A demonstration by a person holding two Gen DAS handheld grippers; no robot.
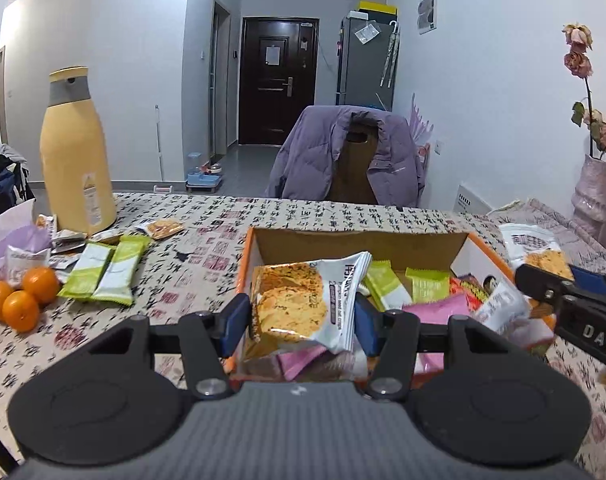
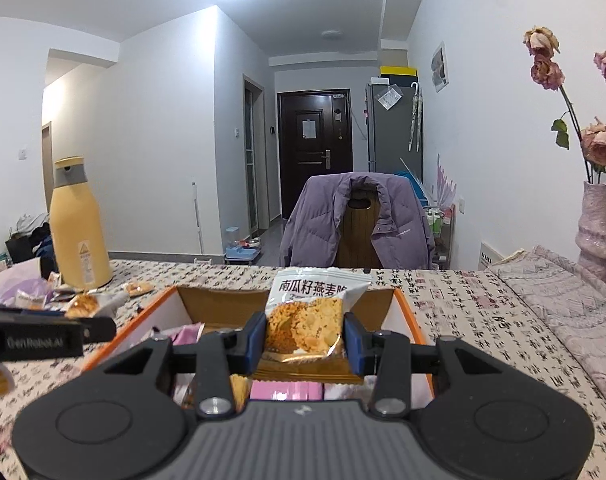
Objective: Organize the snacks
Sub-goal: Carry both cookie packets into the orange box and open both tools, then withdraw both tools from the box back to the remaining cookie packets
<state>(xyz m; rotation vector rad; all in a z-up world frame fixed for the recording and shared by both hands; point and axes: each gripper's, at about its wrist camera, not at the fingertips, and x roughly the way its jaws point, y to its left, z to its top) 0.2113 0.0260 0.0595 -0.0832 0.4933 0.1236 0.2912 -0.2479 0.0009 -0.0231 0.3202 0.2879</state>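
Holding a crisp packet (image 1: 299,304) in your left claw (image 1: 303,320) and another packet (image 2: 311,320) in your right claw (image 2: 305,340), you have both pinched across their width, long axes upright, above the orange box (image 1: 483,248). The box lies directly below and ahead of both claws. It already holds green (image 1: 385,286) and pink (image 1: 439,304) packets. Two green bars (image 1: 103,276) and oranges (image 1: 21,300) sit on the table (image 1: 303,216), nearer your left hand.

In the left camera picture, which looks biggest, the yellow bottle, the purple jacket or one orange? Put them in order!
1. purple jacket
2. yellow bottle, nearly as big, though it stands nearer the camera
3. orange, clearly smallest
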